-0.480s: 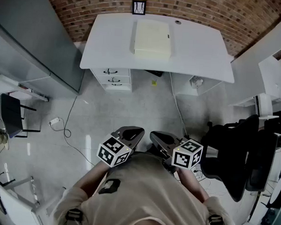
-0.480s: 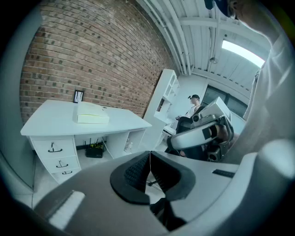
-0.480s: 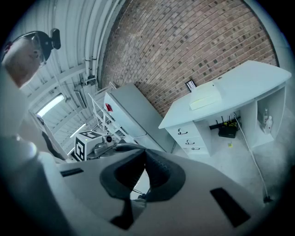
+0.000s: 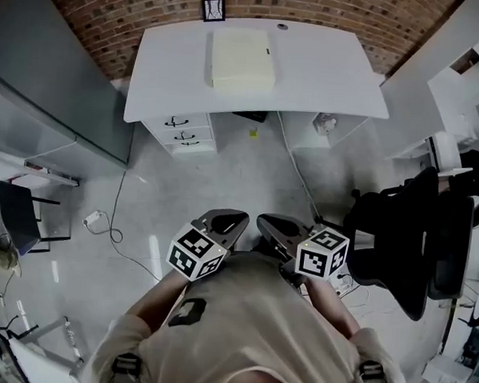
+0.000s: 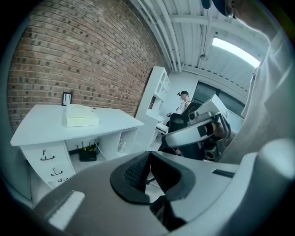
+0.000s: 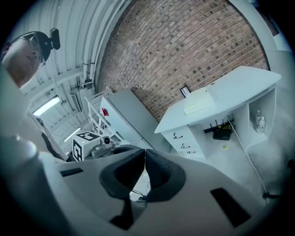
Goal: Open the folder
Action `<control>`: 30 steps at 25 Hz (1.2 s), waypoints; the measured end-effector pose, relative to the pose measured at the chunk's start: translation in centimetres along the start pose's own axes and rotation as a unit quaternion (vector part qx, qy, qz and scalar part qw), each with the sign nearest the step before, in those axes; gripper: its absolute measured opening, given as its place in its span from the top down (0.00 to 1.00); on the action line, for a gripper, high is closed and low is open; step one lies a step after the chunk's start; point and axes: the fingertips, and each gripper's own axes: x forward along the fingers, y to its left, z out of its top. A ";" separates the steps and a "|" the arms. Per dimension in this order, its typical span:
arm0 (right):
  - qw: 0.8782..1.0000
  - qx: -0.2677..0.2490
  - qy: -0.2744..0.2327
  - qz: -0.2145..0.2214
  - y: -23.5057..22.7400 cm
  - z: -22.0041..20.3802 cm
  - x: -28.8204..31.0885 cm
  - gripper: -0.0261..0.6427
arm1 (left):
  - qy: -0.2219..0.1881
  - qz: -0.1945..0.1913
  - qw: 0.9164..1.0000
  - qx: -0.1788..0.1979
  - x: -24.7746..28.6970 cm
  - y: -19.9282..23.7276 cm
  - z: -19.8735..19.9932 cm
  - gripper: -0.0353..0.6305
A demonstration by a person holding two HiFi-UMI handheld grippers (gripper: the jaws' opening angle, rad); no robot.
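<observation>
- Folder (image 4: 242, 59) lay shut on the desk (image 4: 325, 79) by the brick wall (image 4: 97, 11) in the head view, untouched. The whole task was left to do. Left gripper (image 4: 227, 223) and right gripper (image 4: 274, 228) hung at the person's chest, well apart from the desk, with open floor (image 4: 224, 178) between. A chair (image 4: 405, 243) stood off to the right, seemingly out of the path.
- Left gripper view: jaws were together with nothing between them. The folder sat far ahead on the desk, left of centre, above the drawers (image 5: 48, 161).
- Right gripper view: jaws were likewise closed and empty, with the desk and folder far off.
</observation>
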 end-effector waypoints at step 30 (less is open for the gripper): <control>0.998 0.031 -0.025 0.048 -15.0 7.9 -12.6 0.95 | 0.060 0.027 0.996 0.067 18.4 -7.1 7.8 0.94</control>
